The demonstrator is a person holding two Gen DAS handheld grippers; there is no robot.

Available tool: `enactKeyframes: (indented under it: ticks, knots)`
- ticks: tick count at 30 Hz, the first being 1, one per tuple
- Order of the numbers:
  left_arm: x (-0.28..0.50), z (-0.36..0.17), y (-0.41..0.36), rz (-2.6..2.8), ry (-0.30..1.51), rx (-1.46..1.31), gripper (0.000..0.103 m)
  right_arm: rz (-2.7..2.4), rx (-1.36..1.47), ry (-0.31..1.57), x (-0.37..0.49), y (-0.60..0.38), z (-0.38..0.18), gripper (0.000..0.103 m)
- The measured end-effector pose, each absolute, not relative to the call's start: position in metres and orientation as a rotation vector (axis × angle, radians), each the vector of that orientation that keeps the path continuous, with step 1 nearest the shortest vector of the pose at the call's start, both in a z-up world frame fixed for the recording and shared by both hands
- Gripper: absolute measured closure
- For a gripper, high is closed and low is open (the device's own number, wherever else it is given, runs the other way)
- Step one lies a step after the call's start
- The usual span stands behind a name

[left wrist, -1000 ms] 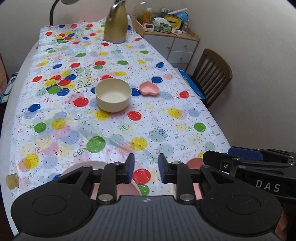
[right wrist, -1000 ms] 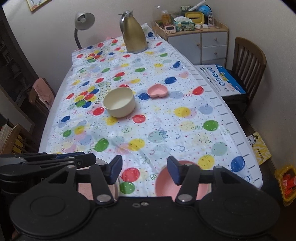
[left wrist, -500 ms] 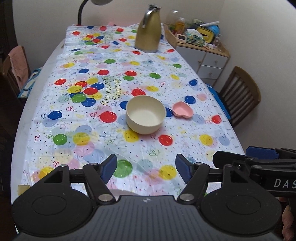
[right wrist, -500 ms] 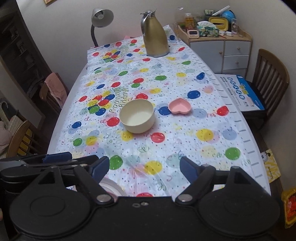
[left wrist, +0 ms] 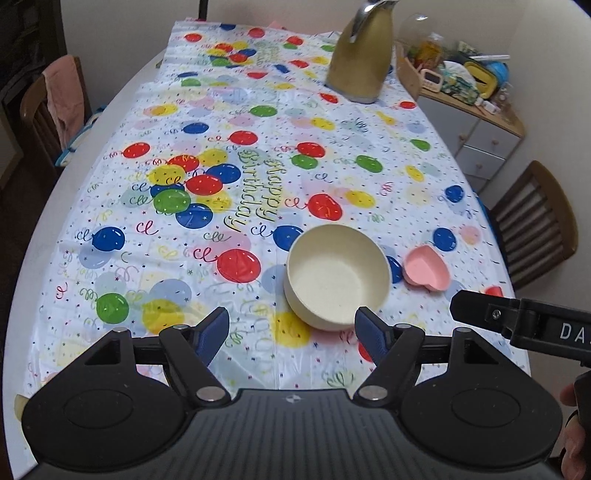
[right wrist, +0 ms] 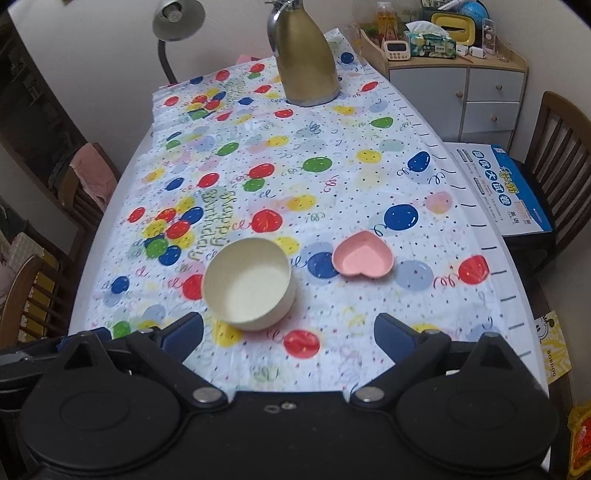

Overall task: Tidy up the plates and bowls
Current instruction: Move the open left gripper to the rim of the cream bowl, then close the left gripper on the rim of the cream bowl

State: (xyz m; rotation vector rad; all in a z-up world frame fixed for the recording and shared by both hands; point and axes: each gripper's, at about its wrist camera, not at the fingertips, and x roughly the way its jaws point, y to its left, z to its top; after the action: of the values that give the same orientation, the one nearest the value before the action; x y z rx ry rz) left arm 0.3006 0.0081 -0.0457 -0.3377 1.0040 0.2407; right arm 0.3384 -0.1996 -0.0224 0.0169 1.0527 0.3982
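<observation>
A cream bowl (left wrist: 336, 277) (right wrist: 249, 282) stands upright on the balloon tablecloth, with a pink heart-shaped dish (left wrist: 424, 267) (right wrist: 364, 258) just to its right. My left gripper (left wrist: 291, 328) hovers at the bowl's near side. Its jaws are still opening, nothing is pressed between the pads, and its right finger (left wrist: 371, 338) sits by the bowl's near rim. My right gripper (right wrist: 290, 328) is short of both dishes; its jaws are opening wide over bare cloth. Each gripper shows at the edge of the other's view.
A gold thermos jug (left wrist: 362, 55) (right wrist: 306, 55) stands at the table's far end beside a desk lamp (right wrist: 177, 22). To the right are a cluttered cabinet (right wrist: 458, 88) and a wooden chair (right wrist: 561, 155) holding a blue-and-white box (right wrist: 509, 184). More chairs (right wrist: 85, 184) line the left side.
Both grippers travelled forward over the table toward the cream bowl and spread their jaws much wider. The pink plates seen beneath them earlier have dropped out of view.
</observation>
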Motion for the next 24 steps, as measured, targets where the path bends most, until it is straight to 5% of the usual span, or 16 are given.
enactKeyframes:
  ticks: [6,21,24]
  knots:
    - [0.332,-0.071,0.018,0.283,1.030,-0.367,0.028,0.396,0.044,1.124,0.378,-0.190,-0.055,0.008]
    - [0.372,-0.122,0.034,0.336,1.078,-0.418,0.030,0.405,0.024,1.216,0.416,-0.161,-0.118,0.035]
    - [0.375,-0.125,0.033,0.333,1.075,-0.423,0.039,0.399,0.030,1.231,0.420,-0.159,-0.126,0.044]
